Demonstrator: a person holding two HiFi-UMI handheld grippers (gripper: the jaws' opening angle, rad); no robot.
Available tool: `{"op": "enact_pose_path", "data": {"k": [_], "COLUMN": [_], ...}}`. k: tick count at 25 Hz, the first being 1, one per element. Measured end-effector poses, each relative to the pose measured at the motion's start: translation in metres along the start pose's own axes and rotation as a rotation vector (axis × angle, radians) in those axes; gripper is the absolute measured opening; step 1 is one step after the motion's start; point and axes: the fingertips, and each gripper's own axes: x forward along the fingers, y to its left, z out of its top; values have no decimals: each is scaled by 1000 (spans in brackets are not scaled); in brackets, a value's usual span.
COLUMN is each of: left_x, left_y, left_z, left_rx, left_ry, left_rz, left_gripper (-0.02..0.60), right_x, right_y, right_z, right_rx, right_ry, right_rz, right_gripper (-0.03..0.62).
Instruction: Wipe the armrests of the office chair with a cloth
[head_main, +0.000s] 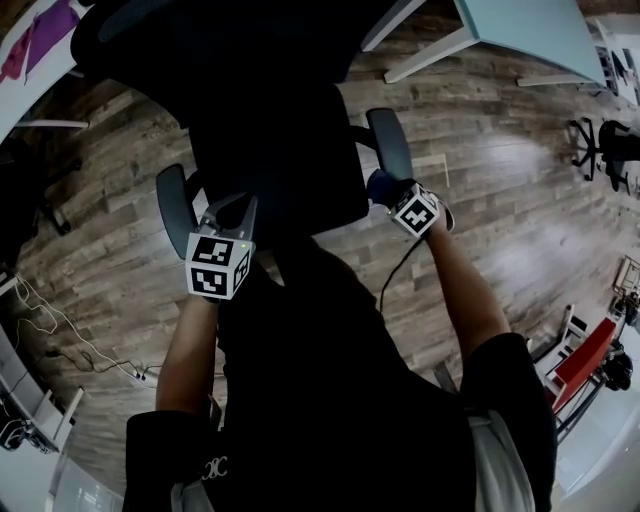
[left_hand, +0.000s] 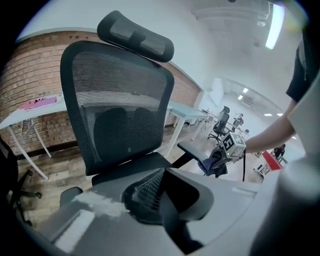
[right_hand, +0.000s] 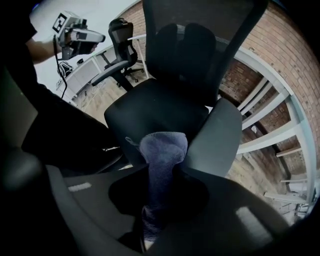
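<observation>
We see a black office chair with a mesh back and a headrest, at 12 o'clock in the head view. Its grey padded left armrest lies at 10 o'clock and its right armrest at 1 o'clock. A dark blue cloth, bunched, is clamped in the right gripper at that armrest's near end.

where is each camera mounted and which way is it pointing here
Head view: on the person's head, looking steeply down onto the office chair; both arms, the left hand-held gripper and the right hand-held gripper show.
Left gripper view: on the left hand-held gripper, facing the backrest from the front; its own empty, open jaws show.
Right gripper view: on the right hand-held gripper, facing the seat beside an armrest; its jaws clamp a blue cloth.
Shared: each gripper view catches the other hand-held gripper.
</observation>
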Motion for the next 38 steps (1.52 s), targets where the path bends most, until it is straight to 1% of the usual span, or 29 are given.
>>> {"op": "enact_pose_path", "data": {"k": [2,4,5,6,8,10,11,16,20,24,27,30,32,38], "left_x": [0,1,1,1,1,1,1,2,3,-1,-3,-5,-6,-7], "left_y": [3,4,6,7,11,13,13,8,9,15,21,29,31,31], "left_z": [2,5,5,6,7,8,7,2,3,5,5,3,6,11], "left_rx": [-8,-15,-19,-23,-33,-50,-62,-95,-107,-112,-127,-145,-146,-146], "left_ry": [-2,-7,-8,-9,-11,-14,-15,-6,-10,-12,-15,-13,-15,-14], "left_rz": [11,18,21,26,36,41,40,33,44,63,81,99,105,116], "left_gripper": [5,5,5,5,5,5,5,5,5,5,5,5,5,5], "right_x": [-5,-10,-8,-4,4,3,1,0,0,5,6,6,5,7], "right_y": [-10,-25,-28,-29,-26,-30,-33,-48,-67,-87,-96,-97,-102,-131], "right_z": [7,20,25,27,29,32,34,31,52,77,86,89,95,129], "right_rx": [22,20,15,10,1,14,24,15,37,12,-1,13,24,29], "right_ry": [-26,-38,-35,-26,-12,-28,-35,9,-22,-21,1,-18,-36,-77], "right_rz": [-27,-66,-66,-47,12,50,55,46,23,-6,24,63,49,3], "right_gripper": [61,61,61,61,60,60,60,60,61,61,61,60,61,61]}}
